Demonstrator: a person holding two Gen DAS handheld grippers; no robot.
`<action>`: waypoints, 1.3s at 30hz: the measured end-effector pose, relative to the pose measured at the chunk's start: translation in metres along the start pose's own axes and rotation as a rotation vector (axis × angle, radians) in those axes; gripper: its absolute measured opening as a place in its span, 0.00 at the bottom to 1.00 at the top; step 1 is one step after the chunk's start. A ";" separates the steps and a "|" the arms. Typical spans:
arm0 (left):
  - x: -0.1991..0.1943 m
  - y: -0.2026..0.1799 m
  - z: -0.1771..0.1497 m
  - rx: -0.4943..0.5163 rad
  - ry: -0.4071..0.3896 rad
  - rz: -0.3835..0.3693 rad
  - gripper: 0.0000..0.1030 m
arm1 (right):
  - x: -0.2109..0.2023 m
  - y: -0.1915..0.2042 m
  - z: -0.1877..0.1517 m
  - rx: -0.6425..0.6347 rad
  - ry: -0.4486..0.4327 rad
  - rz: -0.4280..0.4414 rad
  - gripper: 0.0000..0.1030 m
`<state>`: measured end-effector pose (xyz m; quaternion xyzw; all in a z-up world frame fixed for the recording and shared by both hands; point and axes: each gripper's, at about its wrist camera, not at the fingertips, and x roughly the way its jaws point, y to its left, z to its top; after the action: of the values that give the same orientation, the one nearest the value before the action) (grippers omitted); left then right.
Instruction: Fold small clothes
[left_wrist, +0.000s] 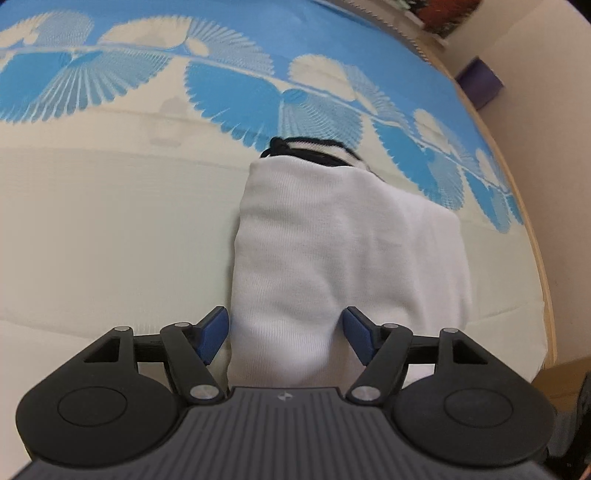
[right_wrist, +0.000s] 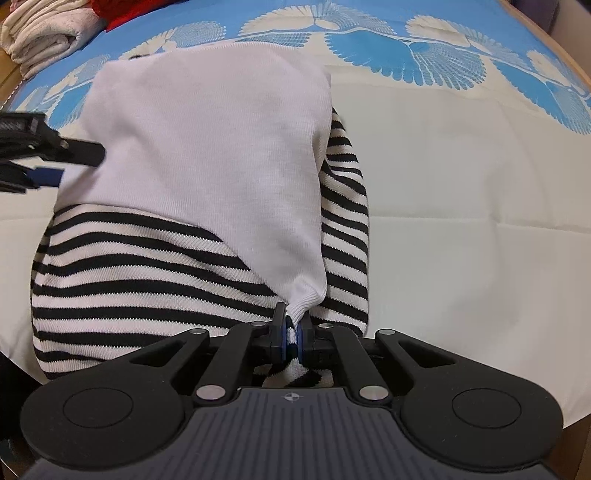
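A small knit garment lies on the bed, part plain white (right_wrist: 207, 140) and part black-and-white striped (right_wrist: 129, 266). The white part is folded over the striped part. My right gripper (right_wrist: 291, 338) is shut on the white cuff corner at the near edge. In the left wrist view the white fabric (left_wrist: 332, 251) fills the middle, with a black striped edge (left_wrist: 310, 147) at its far end. My left gripper (left_wrist: 282, 332) is open, its blue pads on either side of the near white edge. It also shows in the right wrist view (right_wrist: 48, 162) at the garment's left side.
The bedspread is cream (right_wrist: 461, 184) with a blue leaf pattern (right_wrist: 436, 55) at the far side. Folded cream towels (right_wrist: 44, 33) and something red (right_wrist: 125, 11) sit at the far left. A purple box (left_wrist: 480, 81) stands beyond the bed's wooden edge (left_wrist: 543, 258).
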<state>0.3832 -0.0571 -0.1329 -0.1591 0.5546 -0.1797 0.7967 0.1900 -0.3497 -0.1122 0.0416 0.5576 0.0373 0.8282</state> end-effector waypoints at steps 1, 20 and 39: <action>0.001 0.002 0.001 -0.012 -0.005 -0.013 0.73 | -0.002 -0.002 0.001 0.015 -0.008 -0.001 0.18; -0.028 0.047 0.023 -0.132 -0.090 -0.114 0.74 | -0.011 -0.029 0.070 0.412 -0.305 0.206 0.74; -0.028 0.046 0.022 -0.103 -0.080 -0.122 0.74 | 0.006 -0.038 0.087 0.518 -0.407 0.107 0.02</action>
<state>0.4003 -0.0018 -0.1233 -0.2404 0.5203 -0.1929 0.7964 0.2736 -0.3890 -0.0896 0.2868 0.3687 -0.0713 0.8813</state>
